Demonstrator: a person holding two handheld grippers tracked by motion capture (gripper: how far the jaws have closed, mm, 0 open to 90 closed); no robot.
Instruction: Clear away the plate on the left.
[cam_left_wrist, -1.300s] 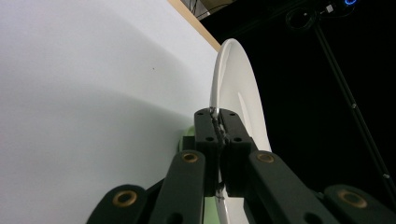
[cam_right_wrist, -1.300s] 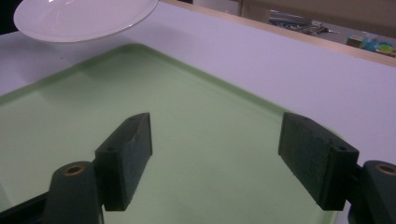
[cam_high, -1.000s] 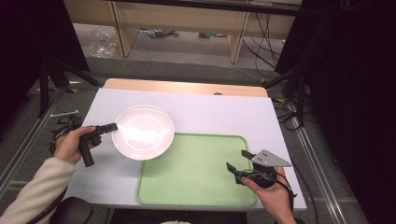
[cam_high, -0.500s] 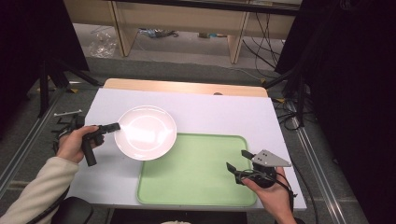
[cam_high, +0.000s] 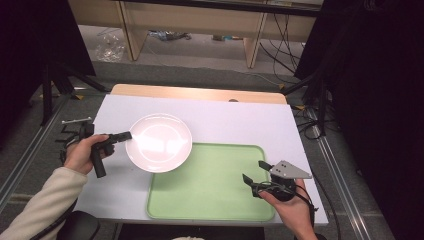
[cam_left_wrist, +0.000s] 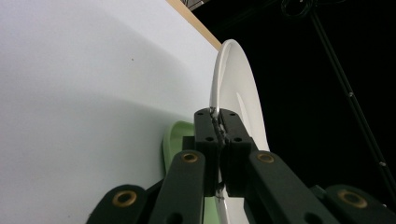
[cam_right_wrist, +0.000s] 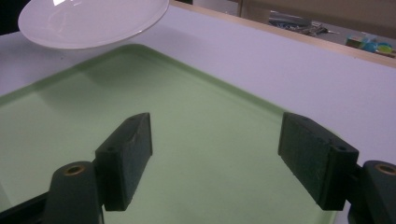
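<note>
Here the left gripper (cam_high: 125, 135), clamped on just the white plate's (cam_high: 160, 142) rim, could let it slip onto the green tray (cam_high: 215, 192), while the right gripper (cam_high: 256, 172) hangs wide open, empty.

No readable writing anywhere.

The white plate (cam_high: 159, 142), the green tray (cam_high: 210, 182) and the white table (cam_high: 240, 122) are plain and bear no label, brand, number or sign; the black claws (cam_left_wrist: 217, 122) carry none either, and the small objects far beyond the right claw (cam_right_wrist: 215, 158) are too blurred to read.
</note>
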